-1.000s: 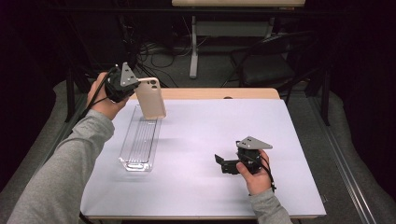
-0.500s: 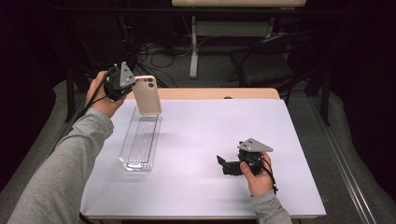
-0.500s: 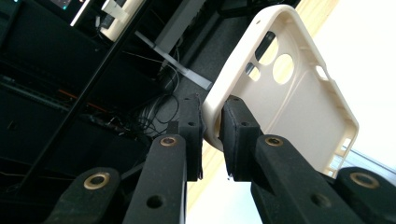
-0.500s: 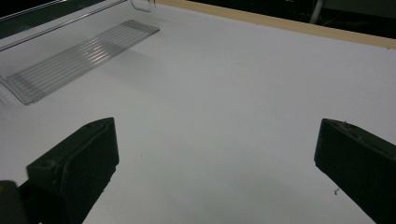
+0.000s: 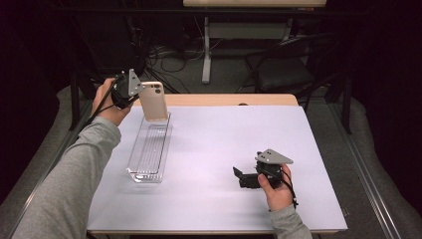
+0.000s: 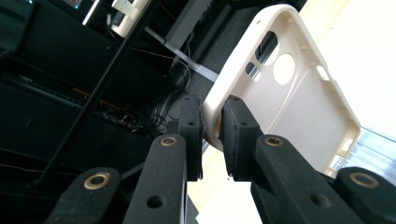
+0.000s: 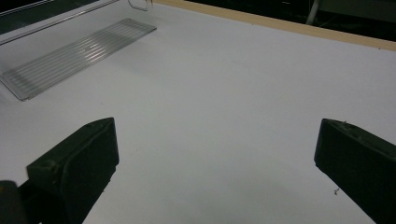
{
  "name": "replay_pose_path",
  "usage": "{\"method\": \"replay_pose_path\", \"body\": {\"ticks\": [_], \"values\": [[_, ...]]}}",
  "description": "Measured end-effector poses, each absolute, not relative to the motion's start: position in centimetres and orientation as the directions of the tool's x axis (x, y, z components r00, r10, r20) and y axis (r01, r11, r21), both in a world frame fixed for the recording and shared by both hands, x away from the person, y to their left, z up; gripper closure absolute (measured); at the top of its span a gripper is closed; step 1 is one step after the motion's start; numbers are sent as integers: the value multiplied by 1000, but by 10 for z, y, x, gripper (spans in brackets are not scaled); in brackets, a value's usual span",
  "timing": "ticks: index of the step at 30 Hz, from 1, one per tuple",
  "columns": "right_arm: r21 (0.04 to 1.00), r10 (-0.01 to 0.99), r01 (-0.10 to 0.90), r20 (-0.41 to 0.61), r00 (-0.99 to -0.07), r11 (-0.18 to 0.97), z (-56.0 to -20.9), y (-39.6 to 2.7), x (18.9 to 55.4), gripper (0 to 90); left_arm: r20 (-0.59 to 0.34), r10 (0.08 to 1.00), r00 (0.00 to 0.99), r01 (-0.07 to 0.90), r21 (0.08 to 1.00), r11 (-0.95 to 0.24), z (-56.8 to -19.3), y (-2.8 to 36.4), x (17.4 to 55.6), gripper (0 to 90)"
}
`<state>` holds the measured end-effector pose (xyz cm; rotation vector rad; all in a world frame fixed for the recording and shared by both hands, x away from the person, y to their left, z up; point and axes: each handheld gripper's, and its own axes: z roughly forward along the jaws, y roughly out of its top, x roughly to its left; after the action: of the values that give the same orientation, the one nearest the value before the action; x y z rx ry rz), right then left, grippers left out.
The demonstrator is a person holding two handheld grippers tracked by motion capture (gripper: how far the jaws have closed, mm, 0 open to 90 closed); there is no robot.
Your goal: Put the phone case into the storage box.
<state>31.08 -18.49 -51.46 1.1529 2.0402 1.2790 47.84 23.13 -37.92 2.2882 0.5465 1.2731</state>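
Gripping a cream phone case (image 6: 299, 93) by its rim, left tongs (image 6: 212, 135), right tongs (image 7: 215, 154) wide open

The phone case (image 5: 153, 101) hangs over the far end of the tray (image 5: 149, 149) (on the table's (image 5: 224, 149) left side); the right gripper (image 5: 239, 175) rests well to its right.

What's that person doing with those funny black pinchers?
A person at a table holds a pincher tool in each hand. The left gripper is clamped on the rim of a cream phone case and holds it up over the far end of a long clear plastic tray, which lies on the white table. The case hangs in the air and is not in the tray yet. The right gripper rests low near the table's front edge, jaws wide apart, holding nothing.
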Motion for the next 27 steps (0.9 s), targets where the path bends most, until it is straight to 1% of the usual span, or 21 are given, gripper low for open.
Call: {"method": "replay_pose_path", "body": {"ticks": [5,9,23,27], "values": [[886,837,405,34,-546,228,-516,-183,311,0,685,540,489,130,555,-822,-386,232,481,797],[882,833,409,35,-551,234,-516,-182,310,0,682,549,483,126,566,-815,-390,231,483,797],[877,830,414,33,-557,243,-519,-181,311,0,707,531,468,107,551,-828,-410,226,488,798],[877,829,415,34,-558,243,-520,-180,310,0,704,541,461,114,557,-822,-415,227,490,798]]}}
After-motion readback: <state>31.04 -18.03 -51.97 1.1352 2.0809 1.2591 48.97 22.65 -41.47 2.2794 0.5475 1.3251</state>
